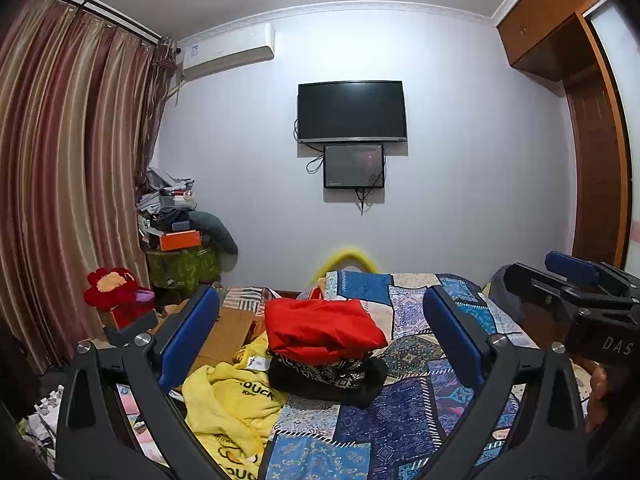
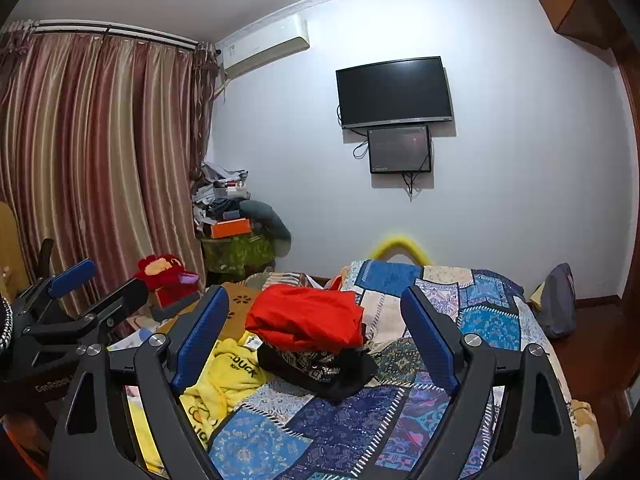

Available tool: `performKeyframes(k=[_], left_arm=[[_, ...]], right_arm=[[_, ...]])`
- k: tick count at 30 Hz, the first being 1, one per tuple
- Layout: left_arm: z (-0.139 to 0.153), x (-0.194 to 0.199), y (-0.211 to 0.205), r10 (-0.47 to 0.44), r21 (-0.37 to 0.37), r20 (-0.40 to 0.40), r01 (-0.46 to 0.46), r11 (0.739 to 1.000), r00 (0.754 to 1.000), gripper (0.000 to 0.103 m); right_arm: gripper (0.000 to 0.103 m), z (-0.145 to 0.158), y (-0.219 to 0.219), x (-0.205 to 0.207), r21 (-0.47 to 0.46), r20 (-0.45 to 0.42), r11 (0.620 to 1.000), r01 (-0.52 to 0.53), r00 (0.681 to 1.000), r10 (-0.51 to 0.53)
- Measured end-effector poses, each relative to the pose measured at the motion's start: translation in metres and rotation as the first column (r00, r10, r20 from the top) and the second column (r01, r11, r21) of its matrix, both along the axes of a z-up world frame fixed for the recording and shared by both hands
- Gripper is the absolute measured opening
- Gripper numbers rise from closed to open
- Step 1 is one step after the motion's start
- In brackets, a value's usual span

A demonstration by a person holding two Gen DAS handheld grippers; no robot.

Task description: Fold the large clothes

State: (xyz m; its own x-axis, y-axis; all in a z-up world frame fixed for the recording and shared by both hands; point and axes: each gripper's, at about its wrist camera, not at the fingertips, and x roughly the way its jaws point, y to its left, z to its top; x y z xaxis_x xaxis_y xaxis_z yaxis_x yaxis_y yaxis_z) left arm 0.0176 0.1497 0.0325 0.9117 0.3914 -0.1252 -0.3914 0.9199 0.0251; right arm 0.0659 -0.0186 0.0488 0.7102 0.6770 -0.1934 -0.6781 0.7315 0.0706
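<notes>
Being viewed from both wrists: a bed [image 1: 416, 420] under a patchwork quilt, with the folded pile sitting near its middle. No earlier state is being inferred. The yellow garment [image 1: 228, 400] is lying crumpled at the bed's left edge, touching the pile's left side and partly hanging off; it is being judged the next piece to fold. The red garment [image 1: 320, 330] is resting folded on top of the black patterned garment [image 1: 332, 380], so this stack is being judged finished. The left gripper [image 1: 320, 344] is being held wide, nothing between its fingers; the right gripper [image 2: 316, 340] is likewise being held wide and empty, both hovering short of the pile. The step in hand is being read as the pause between garments. The next move is being judged to call for swinging left, pinching two edges of the yellow cloth, and spreading it flat on bare quilt.
</notes>
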Motion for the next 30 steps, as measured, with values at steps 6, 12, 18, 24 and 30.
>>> performKeyframes(k=[6, 12, 18, 24, 30], left_arm=[[-0.0045, 0.0011, 0.0027, 0.004, -0.009, -0.009, -0.004, 1.0, 1.0, 0.103], [-0.0062, 0.0016, 0.0034, 0.007, -0.014, -0.014, -0.008, 1.0, 1.0, 0.103], [-0.0066, 0.0022, 0.0046, 0.005, -0.019, -0.014, -0.005, 1.0, 1.0, 0.103], [-0.0086, 0.0043, 0.0068, 0.002, -0.027, -0.018, -0.002, 1.0, 1.0, 0.103], [-0.009, 0.006, 0.0085, -0.003, -0.036, -0.02, 0.002, 0.999, 1.0, 0.103]], right_arm=[[0.086, 0.0, -0.0007, -0.0007, -0.003, -0.003, 1.0, -0.002, 1.0, 0.002], [0.086, 0.0008, -0.0024, -0.0024, -0.004, -0.004, 1.0, -0.001, 1.0, 0.001], [0.086, 0.0003, -0.0032, -0.0039, -0.008, -0.006, 1.0, 0.002, 1.0, -0.002], [0.086, 0.0013, -0.005, -0.0048, -0.013, -0.009, 1.0, 0.001, 1.0, -0.001], [0.086, 0.001, -0.0064, -0.0033, -0.012, -0.015, 1.0, 0.001, 1.0, -0.002]])
